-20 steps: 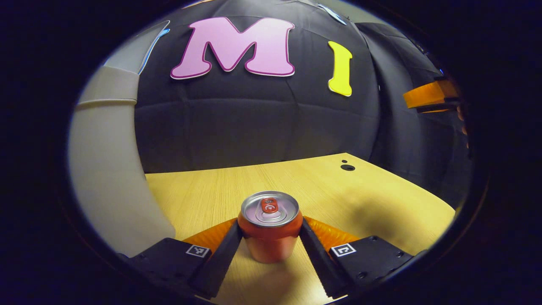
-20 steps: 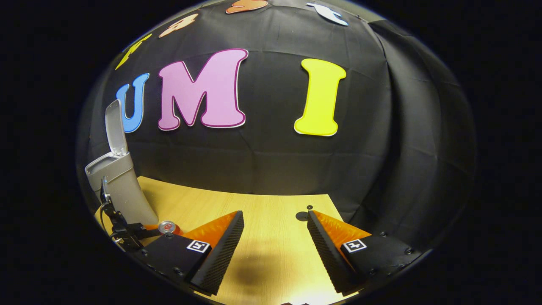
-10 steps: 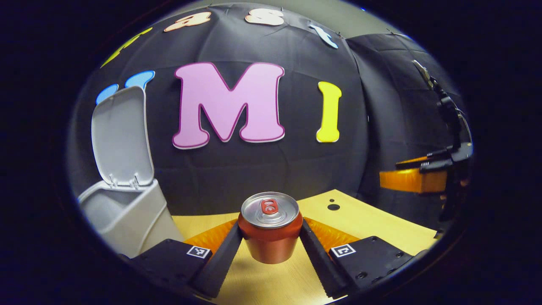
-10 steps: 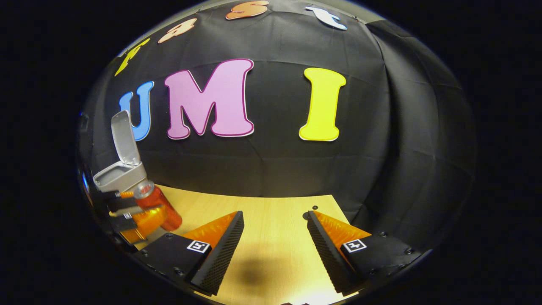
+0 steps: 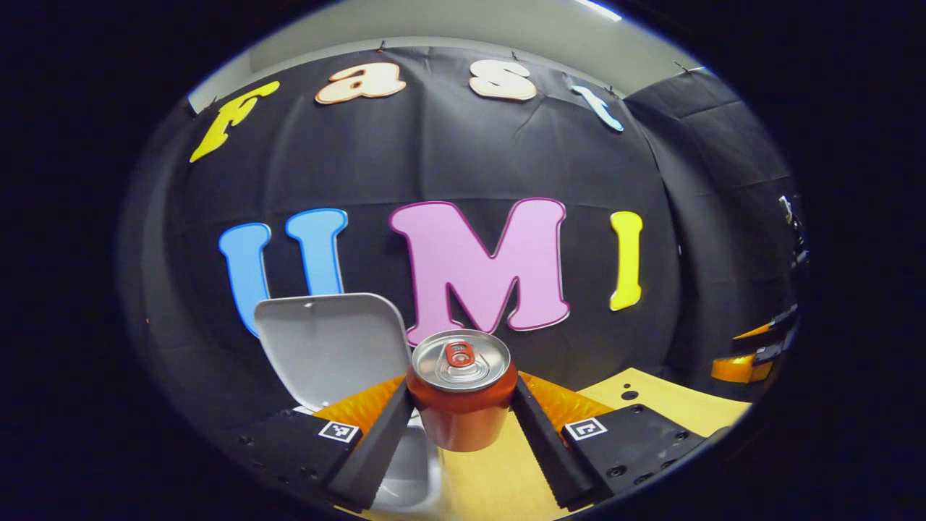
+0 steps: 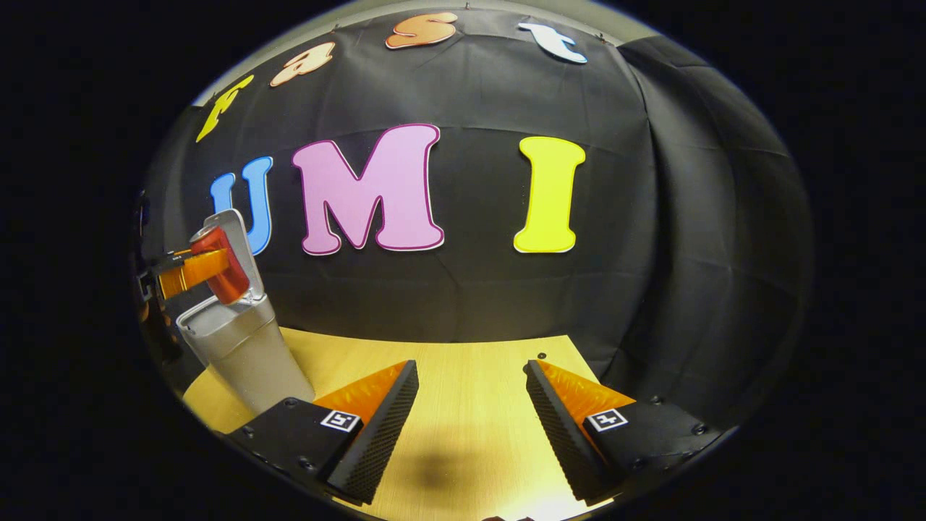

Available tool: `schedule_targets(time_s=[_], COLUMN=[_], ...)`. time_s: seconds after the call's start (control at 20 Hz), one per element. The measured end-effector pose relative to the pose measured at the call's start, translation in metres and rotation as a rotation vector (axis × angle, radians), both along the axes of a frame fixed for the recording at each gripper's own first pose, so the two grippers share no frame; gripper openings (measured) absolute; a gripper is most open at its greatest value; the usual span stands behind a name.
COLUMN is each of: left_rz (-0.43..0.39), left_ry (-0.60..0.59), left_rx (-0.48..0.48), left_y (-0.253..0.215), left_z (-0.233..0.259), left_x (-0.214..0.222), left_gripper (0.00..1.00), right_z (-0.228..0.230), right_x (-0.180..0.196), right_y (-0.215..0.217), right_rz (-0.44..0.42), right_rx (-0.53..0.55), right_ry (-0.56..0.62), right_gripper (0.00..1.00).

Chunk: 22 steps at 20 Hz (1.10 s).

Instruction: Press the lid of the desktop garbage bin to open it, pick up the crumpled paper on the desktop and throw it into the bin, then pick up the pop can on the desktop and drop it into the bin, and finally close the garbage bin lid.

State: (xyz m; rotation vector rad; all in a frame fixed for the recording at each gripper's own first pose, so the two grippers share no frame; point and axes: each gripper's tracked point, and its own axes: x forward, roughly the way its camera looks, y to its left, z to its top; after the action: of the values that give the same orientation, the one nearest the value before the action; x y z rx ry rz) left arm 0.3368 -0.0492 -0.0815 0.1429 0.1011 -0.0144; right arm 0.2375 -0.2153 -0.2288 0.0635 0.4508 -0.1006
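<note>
In the left gripper view, the left gripper (image 5: 461, 412) is clamped on the can (image 5: 461, 391), both fingers pressing its sides, with the bin (image 5: 405, 470) just below and the lid (image 5: 329, 344) raised behind. To drop it cleanly, center the can over the opening before letting go. The bin's inside is cut off.

In the right gripper view, the right gripper (image 6: 470, 420) hangs spread wide above the table (image 6: 463, 376), holding nothing. The can (image 6: 221, 264) sits above the bin (image 6: 242, 347); whether the paper lies inside is hidden.
</note>
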Motion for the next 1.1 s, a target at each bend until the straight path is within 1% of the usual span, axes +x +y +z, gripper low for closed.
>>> schedule_targets(time_s=[0.15,0.25,0.4,0.5,0.65,0.85,0.9,0.95,1.05,1.1], left_rz=[0.073,0.099,0.126,0.133,0.135,0.152,0.155,0.154,0.16,0.167], left_ry=[0.024,0.052,0.091,0.102,0.108,0.112,0.11,0.109,0.107,0.109], left_rx=[0.012,0.015,-0.011,-0.028,-0.012,-0.02,-0.017,-0.011,-0.006,-0.032], left_y=[0.05,0.074,0.097,0.101,0.103,0.107,0.108,0.109,0.112,0.113], left_z=[-0.014,-0.025,-0.041,-0.045,-0.05,-0.052,-0.051,-0.051,-0.046,-0.041], left_x=[-0.004,-0.006,-0.007,-0.009,-0.01,-0.01,-0.009,-0.01,-0.01,-0.012], left_gripper=[0.88,0.88,0.88,0.88,0.88,0.89,0.9,0.94,0.95,0.95], right_z=[0.011,0.02,0.028,0.025,0.029,0.027,0.027,0.026,0.026,0.026], right_x=[-0.012,-0.021,-0.035,-0.045,-0.051,-0.049,-0.047,-0.047,-0.044,-0.042], right_y=[0.005,0.007,0.005,0.003,-0.001,-0.002,0.0,0.002,0.005,0.006], right_rz=[-0.016,-0.021,-0.031,-0.039,-0.049,-0.06,-0.058,-0.052,-0.031,-0.023], right_rx=[0.01,0.002,-0.033,-0.049,-0.081,-0.07,-0.067,-0.066,-0.074,-0.09], right_ry=[-0.011,-0.016,-0.026,-0.005,0.0,0.008,0.008,0.008,0.007,0.007], right_gripper=[0.97,0.97,0.97,0.97,0.97,0.97,0.97,0.97,0.97,0.97])
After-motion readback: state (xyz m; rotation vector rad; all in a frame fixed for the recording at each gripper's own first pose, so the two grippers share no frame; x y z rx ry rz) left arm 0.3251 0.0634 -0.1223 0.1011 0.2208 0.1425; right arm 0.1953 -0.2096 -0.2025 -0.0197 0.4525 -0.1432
